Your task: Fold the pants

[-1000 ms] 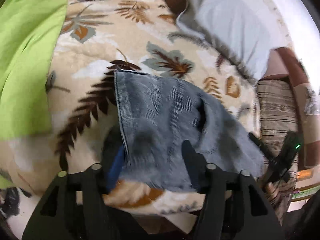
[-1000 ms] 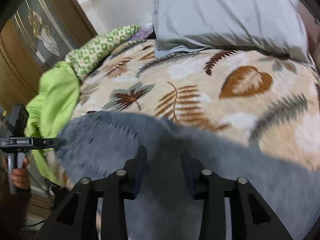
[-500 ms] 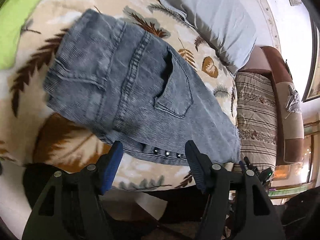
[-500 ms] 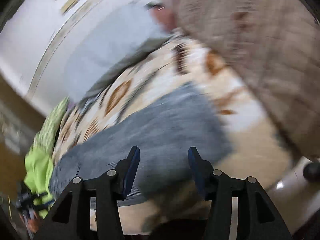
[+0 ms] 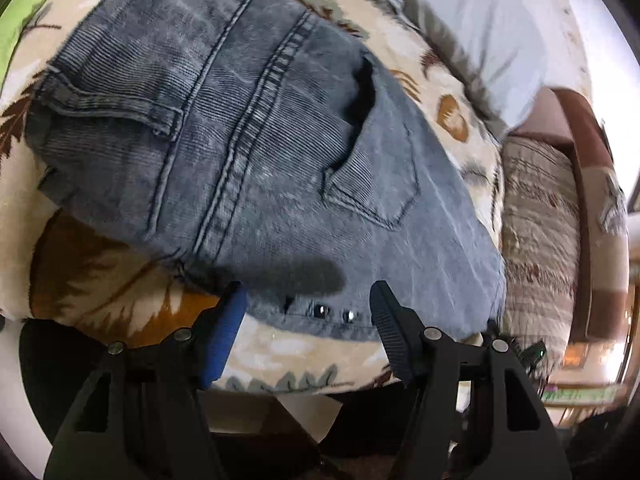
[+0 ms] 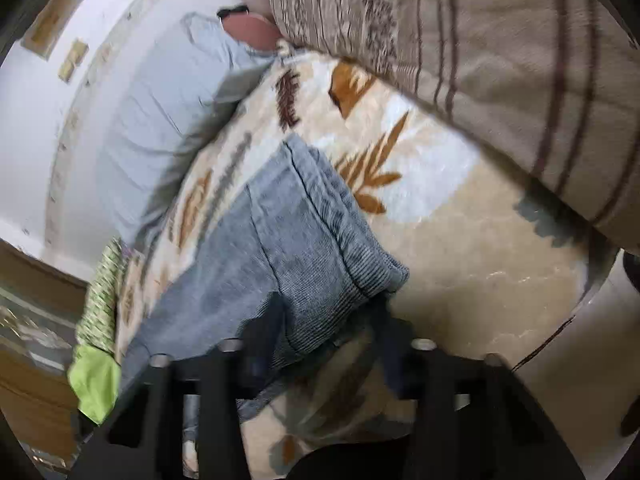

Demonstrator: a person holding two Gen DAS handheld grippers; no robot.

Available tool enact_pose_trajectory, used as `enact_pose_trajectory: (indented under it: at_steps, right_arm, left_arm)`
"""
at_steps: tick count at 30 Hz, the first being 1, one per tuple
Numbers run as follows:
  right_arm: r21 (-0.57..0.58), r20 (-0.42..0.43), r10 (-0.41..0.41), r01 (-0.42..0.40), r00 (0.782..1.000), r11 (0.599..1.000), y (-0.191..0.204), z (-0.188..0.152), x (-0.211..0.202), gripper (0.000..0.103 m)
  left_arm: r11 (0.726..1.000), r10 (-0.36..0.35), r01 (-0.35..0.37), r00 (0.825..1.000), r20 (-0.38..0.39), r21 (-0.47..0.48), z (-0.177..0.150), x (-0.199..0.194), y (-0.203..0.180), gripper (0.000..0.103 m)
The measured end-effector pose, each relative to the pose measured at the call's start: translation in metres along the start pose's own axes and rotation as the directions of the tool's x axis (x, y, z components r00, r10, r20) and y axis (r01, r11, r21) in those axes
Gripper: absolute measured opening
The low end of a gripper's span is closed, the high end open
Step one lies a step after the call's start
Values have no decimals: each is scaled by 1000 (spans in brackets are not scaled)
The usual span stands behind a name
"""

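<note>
Grey-blue jeans (image 5: 248, 152) lie folded on a leaf-patterned blanket (image 5: 100, 288), seat and back pocket facing up, waistband with studs at the near edge. My left gripper (image 5: 306, 300) is open and empty, just over the waistband edge. In the right wrist view the folded end of the jeans (image 6: 304, 248) lies on the blanket (image 6: 460, 272). My right gripper (image 6: 326, 320) is open and empty, its blurred fingers straddling the near corner of the fold.
A pale grey pillow (image 5: 460, 28) lies at the head of the bed and also shows in the right wrist view (image 6: 160, 128). A striped brown cushion (image 6: 480, 60) sits beside the blanket. Green bedding (image 6: 96, 376) lies past the jeans. The bed edge is close below both grippers.
Both grippers have let go of the jeans and opened. The jeans now lie folded flat on the blanket. Both grippers have drawn back to the near edge.
</note>
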State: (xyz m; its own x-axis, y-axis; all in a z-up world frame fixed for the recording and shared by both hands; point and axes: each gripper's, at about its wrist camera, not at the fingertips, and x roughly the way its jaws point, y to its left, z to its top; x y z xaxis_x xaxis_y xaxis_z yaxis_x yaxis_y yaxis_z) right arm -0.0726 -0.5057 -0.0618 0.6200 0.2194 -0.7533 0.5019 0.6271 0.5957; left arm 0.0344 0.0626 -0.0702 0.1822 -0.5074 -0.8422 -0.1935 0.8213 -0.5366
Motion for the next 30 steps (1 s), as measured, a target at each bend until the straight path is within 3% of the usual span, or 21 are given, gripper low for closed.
enact_pose_trajectory:
  at_steps: [1, 2, 3, 6, 8, 12, 14, 19, 22, 30]
  right_arm:
    - [-18, -2, -6, 6, 1000, 1000, 2, 0, 1, 11]
    - [-47, 6, -15, 16, 1000, 999, 5, -1, 1, 11]
    - [-62, -4, -39, 39, 999, 997, 6, 0, 3, 11]
    - [-58, -23, -54, 53, 998, 997, 5, 2, 4, 11]
    - [-66, -19, -60, 59, 998, 996, 9, 1, 0, 16]
    - [-43, -3, -46, 46, 999, 998, 12, 6, -16, 31]
    - [-31, 19, -45, 45, 999, 998, 12, 8, -26, 41]
    - [-1, 54, -47, 48, 997, 999, 11, 9, -45, 55]
    - [7, 61, -48, 48, 997, 999, 10, 8, -52, 58]
    - [29, 60, -55, 54, 997, 998, 6, 3, -64, 61]
  left_arm:
    - [999, 33, -33, 999, -13, 1, 0, 4, -2, 57]
    - [997, 72, -71, 997, -14, 17, -1, 7, -5, 46]
    - [993, 112, -112, 994, -8, 39, -2, 8, -8, 41]
    - [985, 145, -145, 989, 7, 92, -9, 6, -13, 39]
    - [986, 122, -121, 993, 1, 115, -12, 0, -17, 38]
    - [969, 48, -50, 999, 13, 240, -26, -17, -41, 43]
    - [942, 44, -59, 998, 51, 330, -36, -25, -62, 52]
    - [856, 50, -111, 990, 132, 504, -54, -32, -106, 59]
    - [829, 50, -115, 990, 133, 547, -57, -30, -115, 60]
    - [835, 40, -102, 991, 124, 541, -54, -27, -118, 60]
